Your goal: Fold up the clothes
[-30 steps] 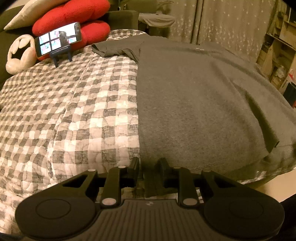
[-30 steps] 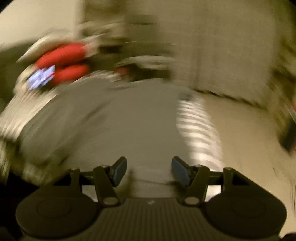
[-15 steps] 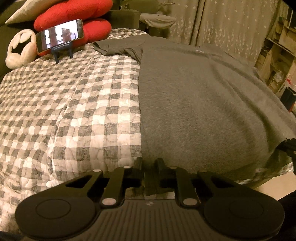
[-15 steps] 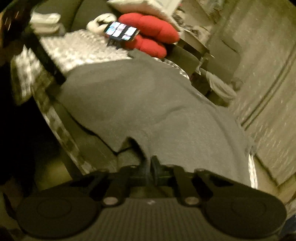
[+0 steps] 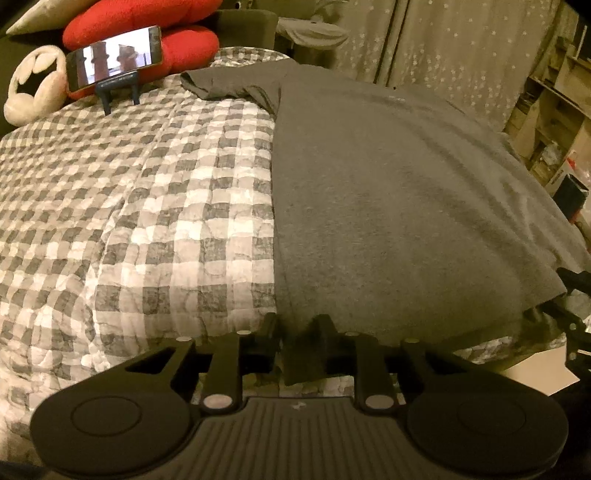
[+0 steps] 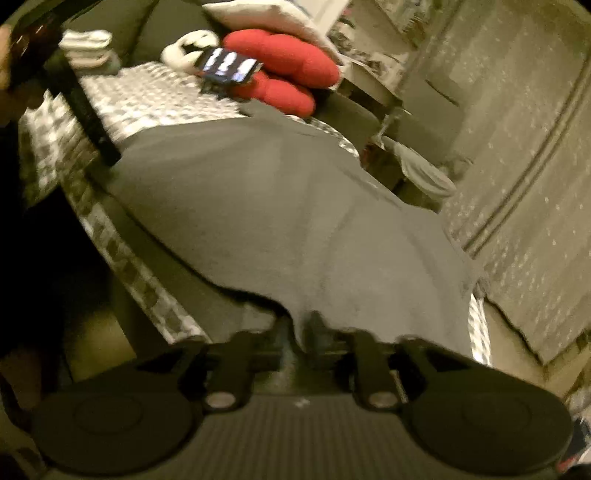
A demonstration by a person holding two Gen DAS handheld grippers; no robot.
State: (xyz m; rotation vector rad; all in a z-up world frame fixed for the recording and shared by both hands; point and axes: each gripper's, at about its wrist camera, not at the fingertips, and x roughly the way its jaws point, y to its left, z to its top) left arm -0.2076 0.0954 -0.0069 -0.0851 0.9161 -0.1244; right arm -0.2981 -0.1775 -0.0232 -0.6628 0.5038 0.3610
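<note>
A dark grey T-shirt [image 5: 399,206] lies spread flat on a checked quilt [image 5: 147,206] covering a bed, with one short sleeve [image 5: 225,83] reaching toward the red cushions [image 5: 147,33] and a phone on a stand [image 5: 114,59] at the far end. The hem lies along the near edge of the bed.

The left gripper [image 5: 297,328] pinches the near left corner of the hem; a flap of cloth hangs down between its closed fingers. The right gripper [image 6: 300,326] clamps the opposite hem corner; that view is blurred, but the fingers appear pressed together on the cloth.

With both hem corners held, the scene fits either smoothing the shirt flat or starting a fold that carries the hem toward the collar. In either case, good handling calls for the following:

- Keep both pinches firm so that no corner slips out.
- Hold the hem taut between the grippers, without stretching the knit.
- Move both grippers level and at the same pace, so that the side edges stay parallel.
- Keep the cloth low over the quilt to avoid dragging the sleeve out of line.
</note>
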